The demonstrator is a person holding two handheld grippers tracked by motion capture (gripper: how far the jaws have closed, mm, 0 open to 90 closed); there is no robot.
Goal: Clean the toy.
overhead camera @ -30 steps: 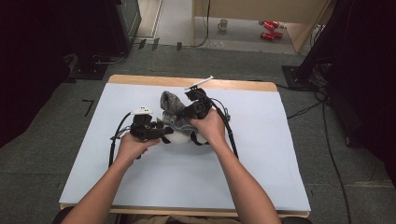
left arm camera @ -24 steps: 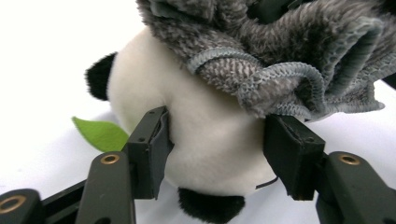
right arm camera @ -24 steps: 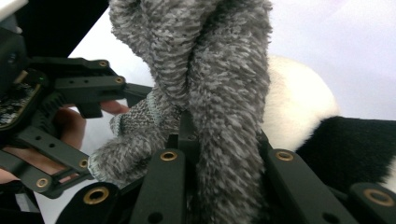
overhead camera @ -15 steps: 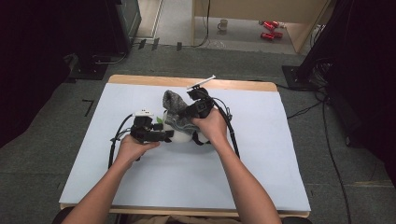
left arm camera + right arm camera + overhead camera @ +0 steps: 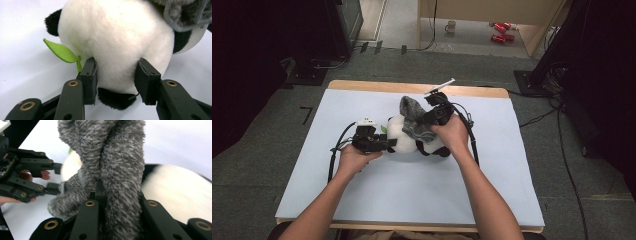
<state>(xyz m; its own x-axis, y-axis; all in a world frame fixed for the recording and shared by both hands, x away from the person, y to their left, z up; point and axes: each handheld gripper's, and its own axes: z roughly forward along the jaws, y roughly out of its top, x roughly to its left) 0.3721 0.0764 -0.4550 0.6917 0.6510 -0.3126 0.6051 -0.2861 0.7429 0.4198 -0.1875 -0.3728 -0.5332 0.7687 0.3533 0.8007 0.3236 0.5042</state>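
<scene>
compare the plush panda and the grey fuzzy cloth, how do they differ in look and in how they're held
The plush panda is white with black patches and plump; the grey fuzzy cloth is one colour, limp and bunched. The panda lies on the table, pinched by the left gripper, whose fingers have just been closing; the cloth stands up, clamped in the right gripper. Both are soft.

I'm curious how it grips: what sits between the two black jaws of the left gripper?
In the left gripper view, the toy panda's white plush head fills the gap; both pads press its sides, beside a green felt leaf.
</scene>
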